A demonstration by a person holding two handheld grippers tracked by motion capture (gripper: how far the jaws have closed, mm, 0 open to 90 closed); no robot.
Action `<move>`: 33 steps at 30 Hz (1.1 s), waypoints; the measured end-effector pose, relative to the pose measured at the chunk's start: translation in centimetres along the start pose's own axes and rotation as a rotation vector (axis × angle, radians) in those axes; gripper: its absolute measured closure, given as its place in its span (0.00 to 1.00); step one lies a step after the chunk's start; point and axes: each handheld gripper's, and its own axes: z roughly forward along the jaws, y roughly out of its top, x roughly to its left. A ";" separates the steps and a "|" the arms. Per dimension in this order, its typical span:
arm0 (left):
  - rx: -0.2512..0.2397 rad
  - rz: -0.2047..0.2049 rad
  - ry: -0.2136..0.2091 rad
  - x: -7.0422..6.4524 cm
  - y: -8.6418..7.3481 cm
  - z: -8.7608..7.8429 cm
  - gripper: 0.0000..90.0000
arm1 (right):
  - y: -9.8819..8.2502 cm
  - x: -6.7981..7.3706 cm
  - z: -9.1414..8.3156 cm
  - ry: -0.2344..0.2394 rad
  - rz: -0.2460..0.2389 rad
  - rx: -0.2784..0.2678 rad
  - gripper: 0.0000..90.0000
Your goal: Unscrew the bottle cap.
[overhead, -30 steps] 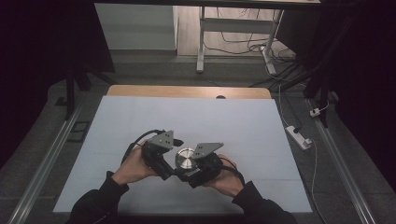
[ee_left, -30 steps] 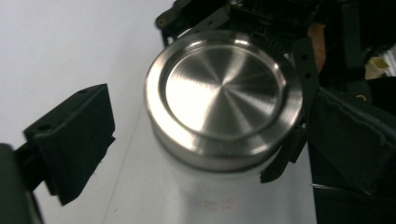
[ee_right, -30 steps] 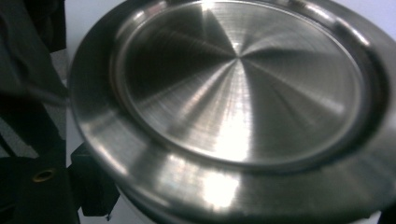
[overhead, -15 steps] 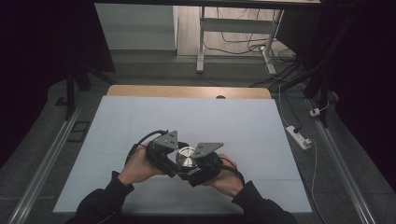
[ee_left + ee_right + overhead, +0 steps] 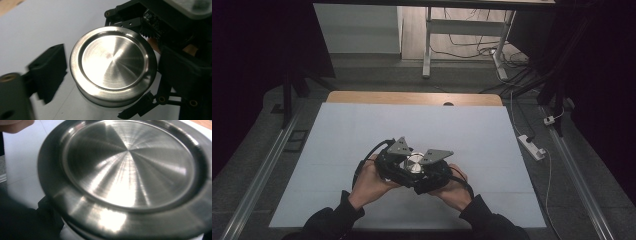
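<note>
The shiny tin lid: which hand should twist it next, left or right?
Left, probably. The right gripper is clamped on the tin, steadying it. The left gripper has just been opening its jaws, and the lid sits between them unpressed, so that hand is free to grip and twist.

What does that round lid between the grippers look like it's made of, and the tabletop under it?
The round lid looks like brushed steel: silvery, with fine circular streaks and bright glare. The tabletop seems a matt, pale sheet without shine, perhaps laminate or paper; a wood-coloured strip edges its far side.
</note>
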 end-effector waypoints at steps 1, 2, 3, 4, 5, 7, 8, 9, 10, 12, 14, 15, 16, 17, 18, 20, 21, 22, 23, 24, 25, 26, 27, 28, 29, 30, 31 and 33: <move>-0.004 0.002 0.004 0.1 0.0 -0.2 0.07 | 0.0 0.1 0.0 0.004 0.003 0.000 0.16; -0.008 0.012 -0.003 0.3 -0.1 -0.5 0.06 | 0.0 0.0 0.0 0.009 -0.003 0.001 0.16; -0.009 0.021 -0.019 0.5 -0.2 -0.7 0.04 | 0.0 0.0 0.0 0.016 -0.007 -0.001 0.16; -0.009 0.033 -0.032 0.7 -0.3 -0.9 0.03 | 0.0 0.0 0.0 0.028 -0.012 -0.003 0.16; -0.005 0.058 -0.044 0.9 -0.4 -1.2 0.03 | 0.0 0.0 0.0 0.043 -0.020 -0.004 0.16; 0.015 0.123 -0.089 1.3 -0.7 -1.7 0.03 | 0.0 0.0 0.0 0.075 -0.030 -0.001 0.16; 0.020 0.148 -0.112 1.5 -0.8 -1.8 0.03 | -0.1 0.0 0.0 0.094 -0.041 0.001 0.16; 0.020 0.169 -0.140 1.6 -1.0 -2.0 0.04 | -0.1 0.2 0.0 0.116 -0.045 0.002 0.16; 0.023 0.184 -0.176 1.8 -1.1 -2.0 0.05 | 0.0 0.3 0.0 0.134 -0.053 0.004 0.16; 0.030 0.219 -0.223 1.9 -1.4 -2.1 0.05 | 0.0 0.7 0.1 0.164 -0.079 0.013 0.16; 0.034 0.242 -0.249 1.9 -1.6 -2.1 0.06 | 0.0 1.1 0.2 0.183 -0.100 0.019 0.16; 0.032 0.249 -0.256 1.9 -1.6 -2.1 0.07 | 0.0 1.2 0.3 0.190 -0.111 0.021 0.16; 0.031 0.256 -0.267 1.9 -1.7 -2.1 0.10 | 0.0 1.4 0.3 0.195 -0.112 0.026 0.16; 0.030 0.268 -0.275 1.8 -1.7 -2.0 0.12 | 0.0 1.4 0.4 0.199 -0.118 0.025 0.16; 0.033 0.279 -0.270 1.7 -1.7 -2.0 0.14 | 0.0 1.5 0.4 0.203 -0.118 0.028 0.16; 0.040 0.287 -0.259 1.6 -1.7 -1.9 0.19 | 0.1 1.5 0.4 0.202 -0.119 0.030 0.16; 0.033 0.287 -0.253 1.6 -1.7 -1.8 0.21 | 0.1 1.5 0.4 0.201 -0.118 0.029 0.16; 0.025 0.276 -0.247 1.6 -1.6 -1.8 0.21 | 0.1 1.5 0.4 0.197 -0.119 0.024 0.16; 0.017 0.258 -0.242 1.5 -1.6 -1.7 0.21 | 0.1 1.4 0.4 0.191 -0.119 0.021 0.16; 0.006 0.238 -0.234 1.6 -1.5 -1.7 0.22 | 0.1 1.3 0.3 0.183 -0.116 0.020 0.16; 0.004 0.221 -0.222 1.5 -1.4 -1.7 0.23 | 0.1 1.2 0.3 0.173 -0.117 0.018 0.16; 0.000 0.202 -0.207 1.5 -1.3 -1.6 0.23 | 0.1 1.1 0.3 0.165 -0.102 0.011 0.16; 0.001 0.183 -0.188 1.4 -1.2 -1.5 0.23 | 0.1 1.0 0.3 0.153 -0.098 0.007 0.16; -0.002 0.167 -0.170 1.3 -1.1 -1.4 0.23 | 0.2 0.9 0.2 0.138 -0.088 0.005 0.16; -0.003 0.146 -0.149 1.2 -1.0 -1.3 0.23 | 0.2 0.7 0.2 0.124 -0.080 0.002 0.16; -0.002 0.128 -0.128 1.1 -0.9 -1.2 0.23 | 0.1 0.6 0.2 0.111 -0.071 0.000 0.16; -0.003 0.108 -0.105 0.9 -0.7 -1.1 0.23 | 0.1 0.5 0.2 0.097 -0.058 -0.003 0.16; -0.009 0.069 -0.059 0.5 -0.5 -0.8 0.23 | 0.1 0.3 0.2 0.065 -0.034 -0.006 0.16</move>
